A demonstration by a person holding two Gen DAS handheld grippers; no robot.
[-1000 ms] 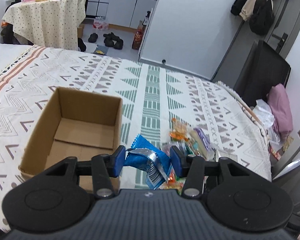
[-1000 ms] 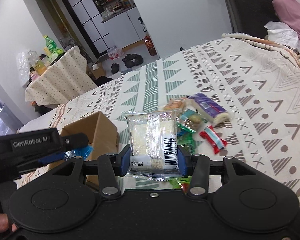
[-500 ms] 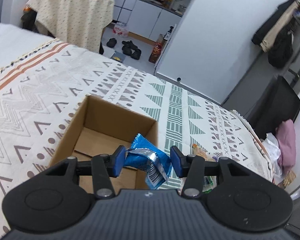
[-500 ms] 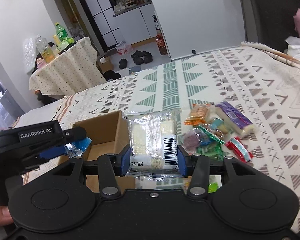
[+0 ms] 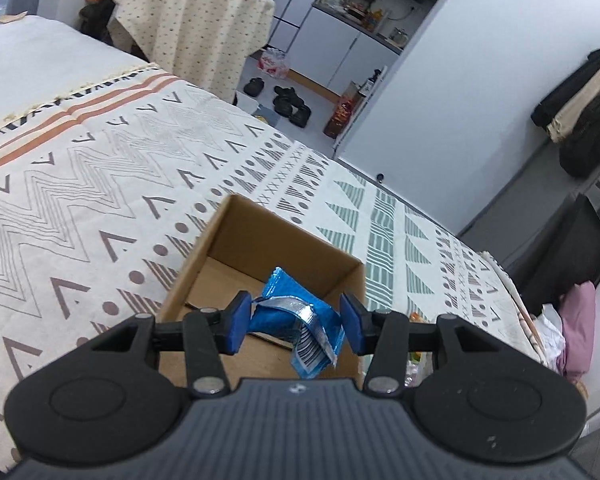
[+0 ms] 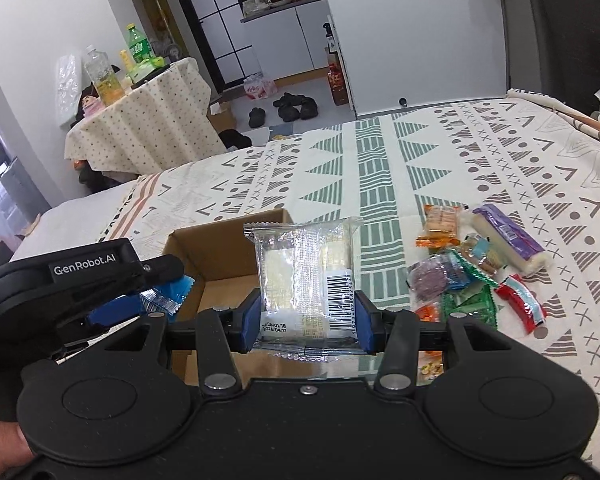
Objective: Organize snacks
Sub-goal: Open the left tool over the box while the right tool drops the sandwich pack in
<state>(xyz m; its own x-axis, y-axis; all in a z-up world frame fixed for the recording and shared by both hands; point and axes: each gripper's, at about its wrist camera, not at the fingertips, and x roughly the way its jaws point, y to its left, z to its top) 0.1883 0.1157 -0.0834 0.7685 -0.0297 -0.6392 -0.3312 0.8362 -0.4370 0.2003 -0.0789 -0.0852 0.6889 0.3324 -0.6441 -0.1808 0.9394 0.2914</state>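
Since a second ago you've carried the blue snack packet point(image 5: 296, 322) from beside the cardboard box point(image 5: 284, 248) to above its open top, your left gripper point(image 5: 296, 322) clamped on it. Your right gripper point(image 6: 308, 322) pinches a clear cracker pack point(image 6: 306, 276) upright, near the box's right wall. Beyond, loose snacks point(image 6: 476, 268) lie on the patterned bedspread point(image 6: 380, 168); the box floor is partly hidden.

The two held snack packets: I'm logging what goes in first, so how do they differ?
The blue packet is opaque and crumpled; the clear packet is see-through, flat and upright. The blue one hangs over the cardboard box, the clear one beside it. Both show barcodes.
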